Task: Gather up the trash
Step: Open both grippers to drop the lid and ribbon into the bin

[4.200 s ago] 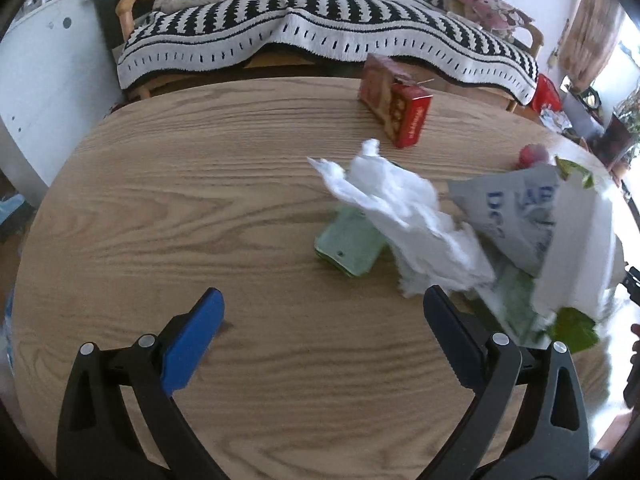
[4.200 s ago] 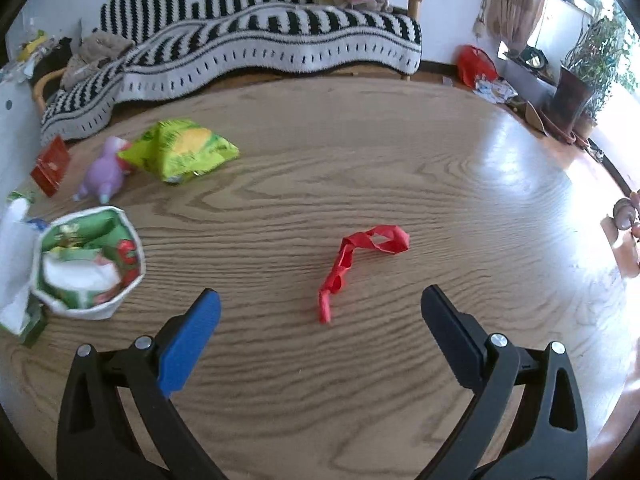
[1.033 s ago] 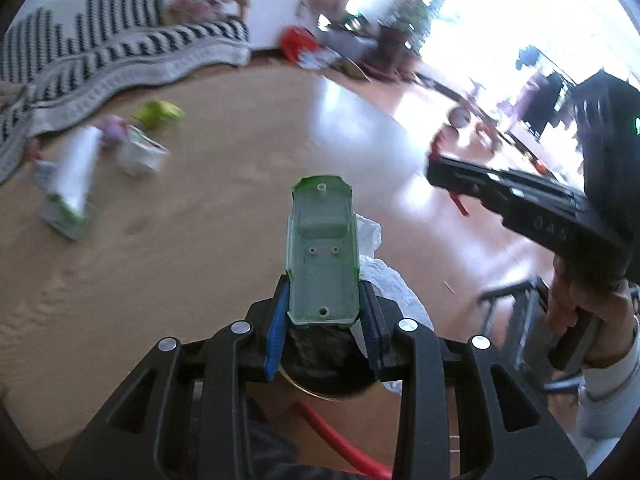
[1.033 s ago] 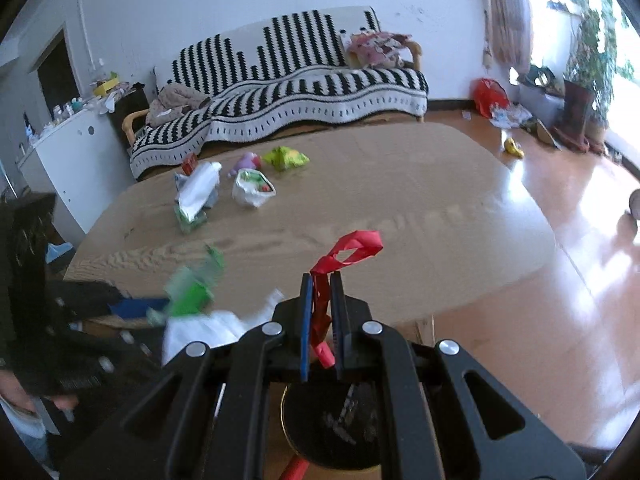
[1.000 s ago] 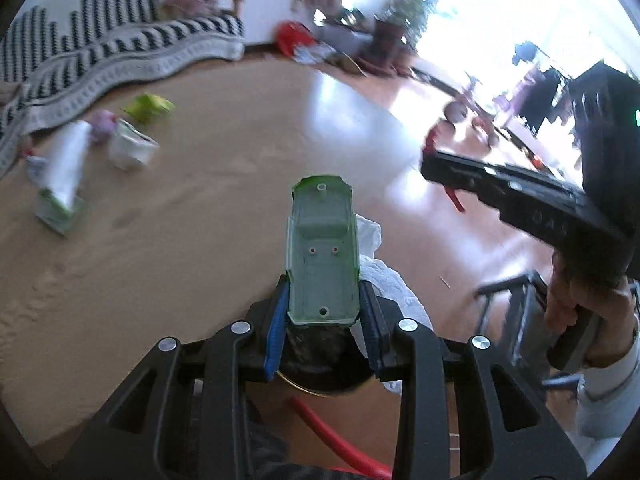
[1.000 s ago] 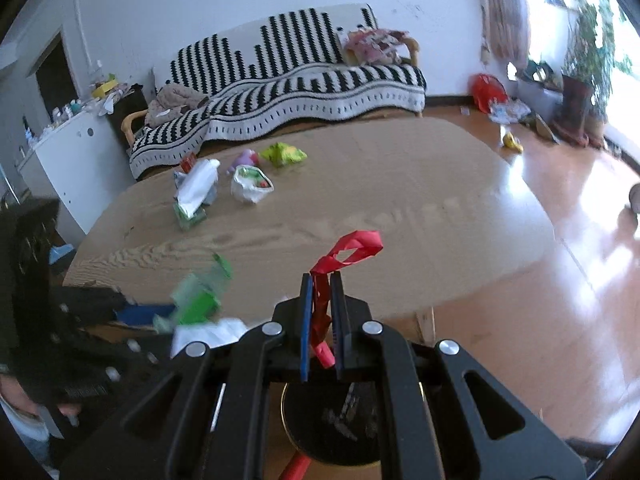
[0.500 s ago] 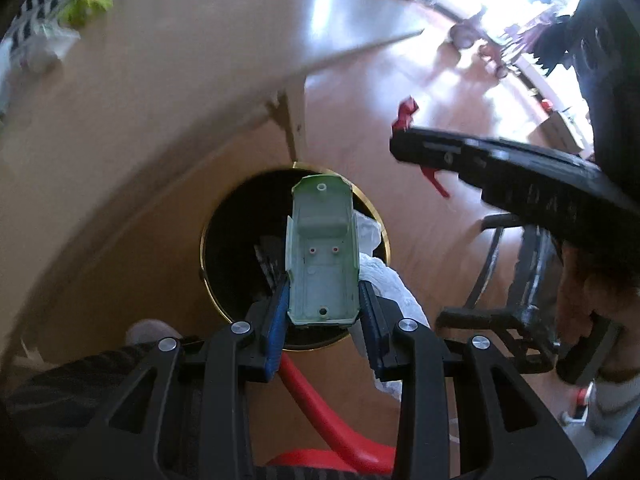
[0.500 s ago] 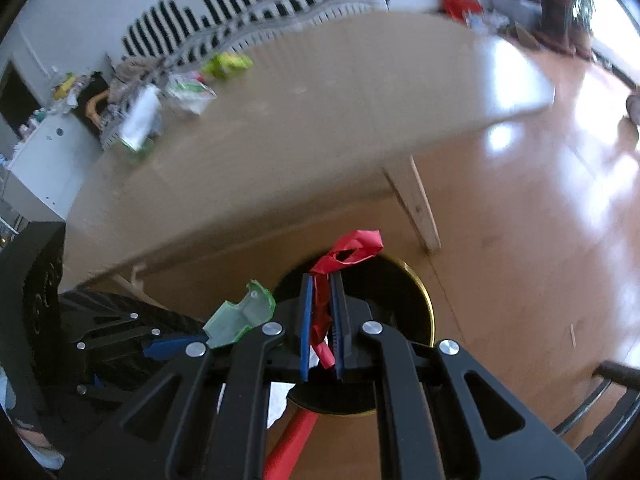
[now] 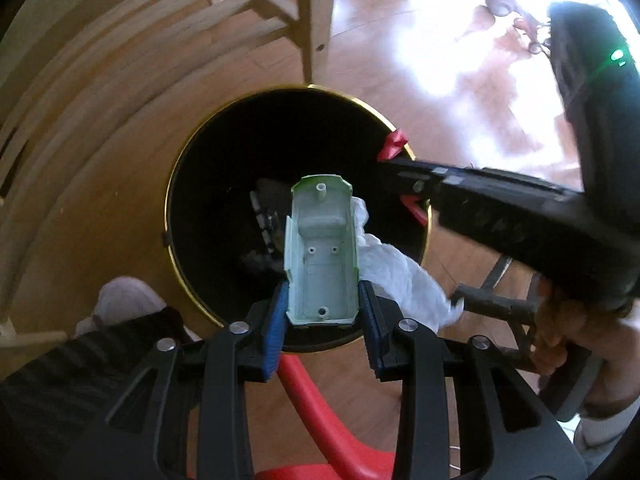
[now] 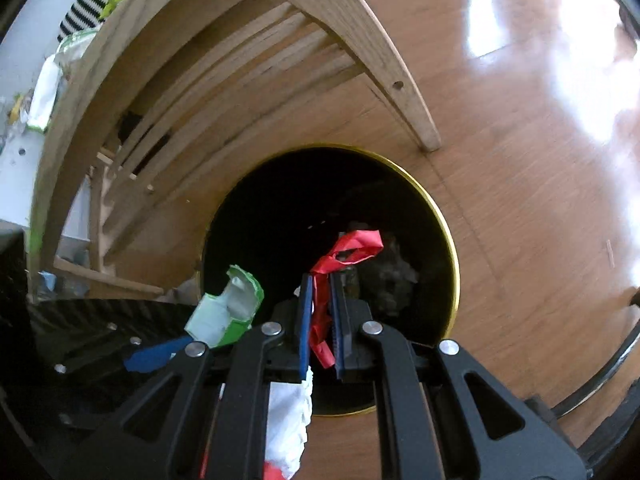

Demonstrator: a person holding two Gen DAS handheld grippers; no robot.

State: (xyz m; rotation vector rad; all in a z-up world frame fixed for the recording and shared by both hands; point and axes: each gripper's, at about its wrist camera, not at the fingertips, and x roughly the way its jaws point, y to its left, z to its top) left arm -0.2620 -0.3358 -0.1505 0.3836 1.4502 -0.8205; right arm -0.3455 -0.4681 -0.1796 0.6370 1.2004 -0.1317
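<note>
A: Closest in?

B: The left gripper (image 9: 322, 320), pointing steeply down. Its jaws are opening, with a pale green moulded plastic shell (image 9: 322, 252) between the blue ribbed pads; a gap shows beside each pad (image 9: 274, 330). A crumpled white tissue (image 9: 400, 276) hangs off the shell's right side.

A: And the right gripper (image 10: 322, 320)?

B: Its narrow jaws are opening too, with a red ribbon-like strip (image 10: 346, 254) between them. The strip loops up past the tips and trails down inside the gap. Whether the pads still press it I cannot tell.

A: Below them?

B: A round black bin (image 9: 176, 184) with a thin gold rim, its mouth open under both loads. The shell sits over its middle. In the left wrist view the red strip (image 9: 394, 146) hangs at the rim's right edge. Dark crumpled scraps lie at the bottom.

A: Room around it?

B: Tight on one side: a light wooden leg (image 10: 404, 92) and slats under the surface stand just beyond the rim. The other side is bare glossy wood floor (image 10: 540, 160), glaring with light. A red plastic curve (image 9: 320, 412) runs near the bin's near edge, and a pale shoe (image 9: 120, 300) rests beside its left side.
</note>
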